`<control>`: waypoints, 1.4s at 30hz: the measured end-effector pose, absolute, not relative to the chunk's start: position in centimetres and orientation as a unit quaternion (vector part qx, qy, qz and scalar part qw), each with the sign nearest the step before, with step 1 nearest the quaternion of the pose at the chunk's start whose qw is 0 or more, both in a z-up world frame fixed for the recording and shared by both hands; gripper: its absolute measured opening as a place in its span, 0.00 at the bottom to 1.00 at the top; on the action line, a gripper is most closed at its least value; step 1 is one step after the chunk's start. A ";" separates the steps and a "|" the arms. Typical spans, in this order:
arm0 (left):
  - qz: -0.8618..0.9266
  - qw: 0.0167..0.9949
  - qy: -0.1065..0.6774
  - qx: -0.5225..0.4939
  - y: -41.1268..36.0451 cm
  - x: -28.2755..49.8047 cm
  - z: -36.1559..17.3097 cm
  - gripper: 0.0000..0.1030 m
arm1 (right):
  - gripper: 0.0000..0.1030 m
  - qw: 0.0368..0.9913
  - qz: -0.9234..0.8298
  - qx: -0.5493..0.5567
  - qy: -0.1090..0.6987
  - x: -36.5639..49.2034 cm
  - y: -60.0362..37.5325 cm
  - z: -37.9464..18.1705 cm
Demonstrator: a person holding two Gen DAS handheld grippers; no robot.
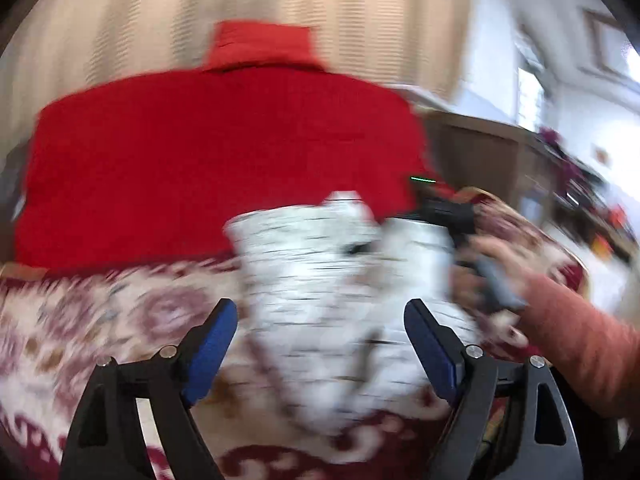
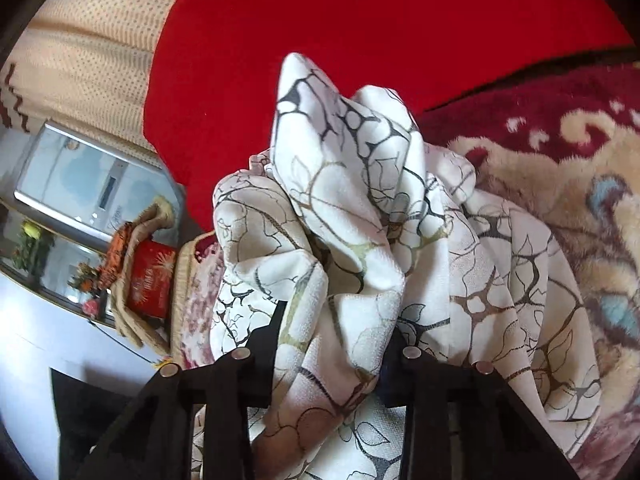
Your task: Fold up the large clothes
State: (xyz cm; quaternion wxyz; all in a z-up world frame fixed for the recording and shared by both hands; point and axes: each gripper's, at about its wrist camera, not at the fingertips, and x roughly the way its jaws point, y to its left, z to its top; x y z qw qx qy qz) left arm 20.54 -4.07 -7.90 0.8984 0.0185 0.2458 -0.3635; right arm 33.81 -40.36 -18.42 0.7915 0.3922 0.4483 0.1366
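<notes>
**Inspector:** Nearest the right wrist camera, the right gripper (image 2: 328, 344) stands partly closed with a thick bunch of the white patterned garment (image 2: 360, 208) between its jaws; the fingertips are buried in the cloth. I judge it gripped.

**Second:** And the left?

**Inspector:** The left gripper (image 1: 320, 340) stands wide, blue pads (image 1: 212, 344) clear on both sides, the garment lying just beyond and between them, not pinched.

**Second:** Where does the garment lie?

**Inspector:** Heaped on the patterned blanket (image 1: 100, 320), in front of the red cushion (image 1: 200, 160). The person's hand (image 1: 492, 272) with an orange sleeve (image 1: 580, 340) is at its right edge.

**Second:** Handling?

**Inspector:** Light, thin and limp, by my judgement: it drapes and creases freely, will sag and slide. Take it at a hem or corner, not at the bunched middle.

**Second:** What is unclear?

**Inspector:** No hem, collar or sleeve can be told in the heap. The left view is blurred throughout. The garment's lower part is cut off behind the right gripper. The far room is indistinct.
</notes>
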 end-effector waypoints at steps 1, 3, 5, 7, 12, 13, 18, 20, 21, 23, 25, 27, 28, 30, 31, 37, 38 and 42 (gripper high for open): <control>-0.341 0.901 0.267 0.001 -3.4 22.2 -8.5 0.83 | 0.40 0.788 0.140 0.399 0.448 33.5 -40.7 -18.8; -0.312 0.885 0.344 -0.038 -2.8 26.2 -10.6 0.83 | 0.47 0.780 0.142 0.414 0.447 33.1 -41.0 -18.6; -0.306 0.854 0.410 -0.091 -2.8 29.2 -13.4 0.81 | 0.58 0.781 0.148 0.414 0.444 32.6 -40.9 -18.1; -0.312 0.821 0.461 -0.132 -3.7 30.8 -16.0 0.63 | 0.68 0.781 0.157 0.412 0.442 31.9 -40.7 -17.4; -0.323 0.808 0.467 -0.160 -6.0 29.7 -17.6 0.36 | 0.69 0.797 0.170 0.369 0.446 30.7 -38.3 -16.0; -0.327 0.815 0.455 -0.148 -6.5 29.0 -17.1 0.31 | 0.55 0.806 0.159 0.353 0.448 30.6 -37.6 -15.9; -0.318 0.847 0.420 -0.064 -9.9 25.4 -14.9 0.29 | 0.17 0.854 0.116 0.297 0.411 28.1 -37.3 -13.1; -0.317 0.852 0.414 -0.044 -11.6 24.5 -14.2 0.29 | 0.15 0.871 0.104 0.281 0.389 26.7 -37.9 -11.7; -0.313 0.855 0.412 -0.034 -12.6 24.3 -14.1 0.29 | 0.15 0.879 0.094 0.269 0.382 26.4 -37.8 -11.1; -0.306 0.867 0.394 0.007 -14.7 23.2 -13.8 0.29 | 0.15 0.889 0.074 0.251 0.376 25.6 -38.4 -11.0; -0.301 0.869 0.392 0.018 -15.9 23.0 -13.6 0.29 | 0.14 0.886 0.057 0.253 0.384 25.4 -39.8 -12.2; -0.299 0.869 0.392 0.024 -16.8 23.2 -13.7 0.29 | 0.14 0.873 0.053 0.266 0.405 26.1 -41.8 -15.3; -0.299 0.870 0.390 0.029 -17.2 23.4 -13.8 0.30 | 0.14 0.864 0.062 0.282 0.412 26.7 -42.4 -16.6; -0.301 0.868 0.393 0.031 -17.1 23.3 -13.3 0.32 | 0.15 0.850 0.094 0.321 0.408 27.1 -43.8 -18.9; -0.308 0.864 0.396 0.028 -16.8 23.4 -12.9 0.33 | 0.15 0.848 0.112 0.332 0.398 27.1 -44.1 -19.5; -0.309 0.881 0.359 0.017 -11.9 23.9 -10.7 0.57 | 0.19 0.859 0.124 0.324 0.375 26.2 -44.0 -19.3; -0.286 0.890 0.354 0.025 -11.0 24.0 -10.8 0.57 | 0.19 0.860 0.122 0.325 0.374 26.1 -43.9 -19.1; -0.253 0.873 0.415 0.035 -10.5 25.4 -14.4 0.56 | 0.23 0.864 0.110 0.317 0.374 25.5 -44.1 -18.8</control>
